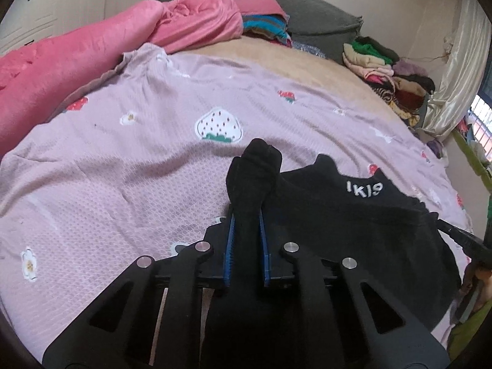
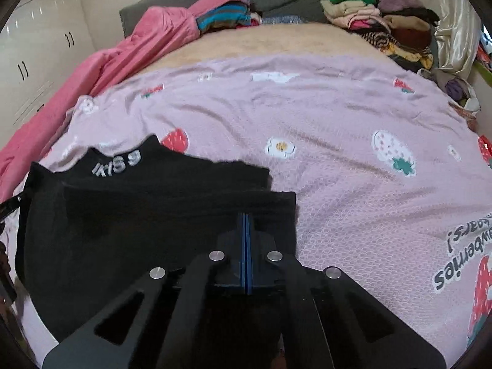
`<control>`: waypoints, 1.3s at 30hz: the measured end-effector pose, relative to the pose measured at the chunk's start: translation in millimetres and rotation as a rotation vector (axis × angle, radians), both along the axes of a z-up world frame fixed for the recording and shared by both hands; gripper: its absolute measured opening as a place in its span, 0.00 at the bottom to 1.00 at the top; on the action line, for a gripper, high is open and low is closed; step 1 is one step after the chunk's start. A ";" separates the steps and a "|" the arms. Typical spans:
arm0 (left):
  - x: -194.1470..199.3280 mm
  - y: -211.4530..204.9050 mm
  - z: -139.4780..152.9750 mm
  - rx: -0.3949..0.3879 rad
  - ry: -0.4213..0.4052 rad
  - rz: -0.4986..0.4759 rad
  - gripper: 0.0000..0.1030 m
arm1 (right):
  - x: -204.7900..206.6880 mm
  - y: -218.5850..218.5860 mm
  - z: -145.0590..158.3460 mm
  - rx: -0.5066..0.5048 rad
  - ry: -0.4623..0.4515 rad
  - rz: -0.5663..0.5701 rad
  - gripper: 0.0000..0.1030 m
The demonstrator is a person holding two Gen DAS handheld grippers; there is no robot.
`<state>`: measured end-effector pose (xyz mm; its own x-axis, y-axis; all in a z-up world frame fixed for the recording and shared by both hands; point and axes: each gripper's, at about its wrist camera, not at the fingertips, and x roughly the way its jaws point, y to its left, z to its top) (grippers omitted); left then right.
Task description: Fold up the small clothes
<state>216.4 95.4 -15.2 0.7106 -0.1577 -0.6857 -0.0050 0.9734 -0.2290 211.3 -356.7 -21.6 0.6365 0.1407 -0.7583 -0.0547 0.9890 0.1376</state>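
A small black garment point(image 1: 353, 215) with white lettering lies on the pink strawberry-print bedspread point(image 1: 123, 153). My left gripper point(image 1: 246, 212) is shut on a bunched-up part of it, and a wad of black cloth sticks out past the blue pads. In the right wrist view the same garment point(image 2: 138, 215) spreads to the left. My right gripper point(image 2: 246, 215) sits at the garment's right edge, pads pressed together on a thin fold of the cloth. The right gripper point(image 1: 455, 233) also shows at the garment's far corner in the left wrist view.
A rumpled pink blanket point(image 1: 61, 70) runs along the bed's left side. Stacks of folded clothes point(image 1: 384, 70) sit at the far right by the grey headboard point(image 1: 307, 9). A cream curtain point(image 1: 455, 77) hangs at the right, and white wardrobe doors point(image 1: 46, 0) at the left.
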 end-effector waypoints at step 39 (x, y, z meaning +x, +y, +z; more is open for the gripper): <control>15.7 27.3 -18.9 0.007 0.036 0.067 0.09 | 35.4 -8.7 -11.0 -0.021 -0.030 -0.102 0.09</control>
<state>232.2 122.7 -34.1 0.6944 -0.1058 -0.7117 -0.0783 0.9722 -0.2208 246.7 -365.4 -32.6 0.6692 0.0587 -0.7407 0.0422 0.9923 0.1168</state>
